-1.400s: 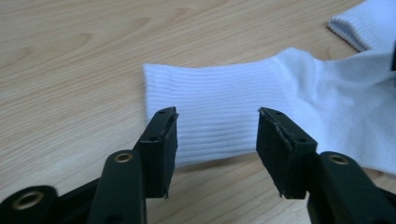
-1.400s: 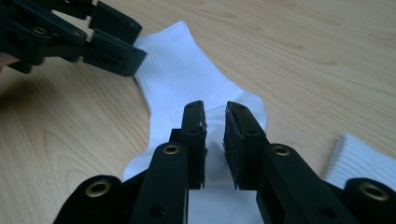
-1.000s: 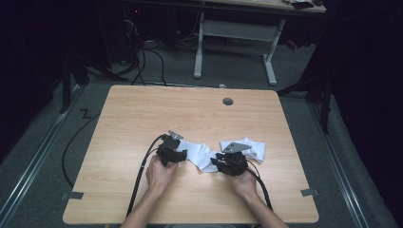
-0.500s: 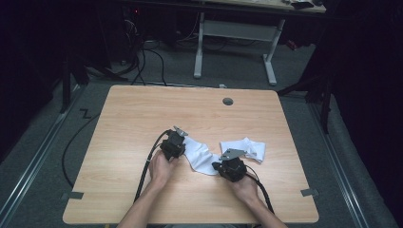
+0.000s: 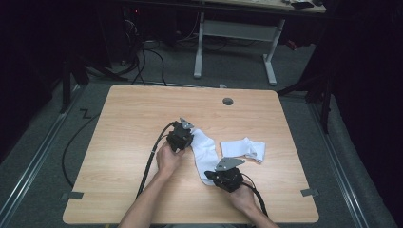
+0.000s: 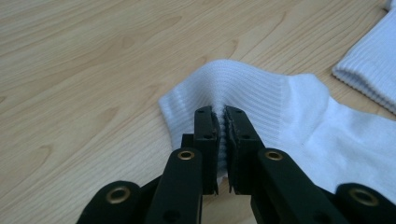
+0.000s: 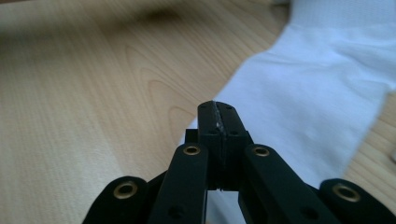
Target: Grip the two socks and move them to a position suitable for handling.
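Observation:
A white sock (image 5: 205,153) lies stretched on the wooden table (image 5: 142,123) between my two grippers. My left gripper (image 5: 189,140) is shut on the sock's ribbed cuff (image 6: 243,88), which bunches up around the closed jaws of the left gripper (image 6: 221,116). My right gripper (image 5: 214,176) sits nearer the person. In its own view the right gripper (image 7: 218,109) is shut on the sock's other end (image 7: 322,93), with a thin pale line of fabric between the jaws. A second white sock (image 5: 244,148) lies folded just to the right, its cuff (image 6: 369,70) apart from the first.
A round cable hole (image 5: 228,101) sits near the table's far edge. Black cables (image 5: 151,156) trail from the grippers toward the person. Beyond the table stand a white desk frame (image 5: 237,33) and floor cables (image 5: 142,52).
The right gripper has drawn back toward the person while the left edged away, and the sock between them has gone from bunched to stretched. The second sock stayed put.

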The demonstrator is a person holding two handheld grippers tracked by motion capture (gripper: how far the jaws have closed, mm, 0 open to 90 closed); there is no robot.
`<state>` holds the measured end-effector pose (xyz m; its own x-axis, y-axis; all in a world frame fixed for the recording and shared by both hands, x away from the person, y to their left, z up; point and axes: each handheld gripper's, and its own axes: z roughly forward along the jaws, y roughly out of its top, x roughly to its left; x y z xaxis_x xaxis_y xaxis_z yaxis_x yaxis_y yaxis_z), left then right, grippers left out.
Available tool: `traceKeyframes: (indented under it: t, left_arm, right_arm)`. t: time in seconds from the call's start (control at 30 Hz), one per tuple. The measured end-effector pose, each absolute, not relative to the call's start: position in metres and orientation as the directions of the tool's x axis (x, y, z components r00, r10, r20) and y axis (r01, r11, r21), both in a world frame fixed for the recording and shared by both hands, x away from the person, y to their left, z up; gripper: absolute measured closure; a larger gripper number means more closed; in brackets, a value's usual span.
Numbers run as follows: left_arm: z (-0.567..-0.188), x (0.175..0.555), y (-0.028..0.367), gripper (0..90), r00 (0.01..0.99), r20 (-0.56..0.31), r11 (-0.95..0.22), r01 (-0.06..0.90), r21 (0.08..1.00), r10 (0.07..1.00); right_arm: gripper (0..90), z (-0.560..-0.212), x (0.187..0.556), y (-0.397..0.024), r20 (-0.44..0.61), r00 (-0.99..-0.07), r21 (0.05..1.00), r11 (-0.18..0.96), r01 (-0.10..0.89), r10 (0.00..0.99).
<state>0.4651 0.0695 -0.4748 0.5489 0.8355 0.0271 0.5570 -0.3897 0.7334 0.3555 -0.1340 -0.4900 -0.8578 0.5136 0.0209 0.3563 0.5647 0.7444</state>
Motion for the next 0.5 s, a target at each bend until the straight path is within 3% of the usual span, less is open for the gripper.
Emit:
traceKeyframes:
  t: [0.13, 0.33, 0.5]
  left_arm:
    - [-0.479, 0.468, 0.065, 79.4, 0.549, 0.037, -0.398, 0.557, 0.729, 0.835]
    - [-0.474, 0.457, 0.066, 60.0, 0.531, 0.053, -0.396, 0.559, 0.729, 0.846]
    - [-0.478, 0.446, 0.067, 59.4, 0.532, 0.029, -0.400, 0.599, 0.694, 0.846]
  right_arm:
    - [88.1, -0.491, 0.354, -0.130, 0.017, -0.860, 0.754, 0.558, 0.346, 0.509]
    - [78.0, -0.490, 0.368, -0.147, 0.036, -0.801, 0.749, 0.515, 0.417, 0.597]
    - [78.1, -0.499, 0.371, -0.150, -0.005, -0.786, 0.713, 0.554, 0.431, 0.618]
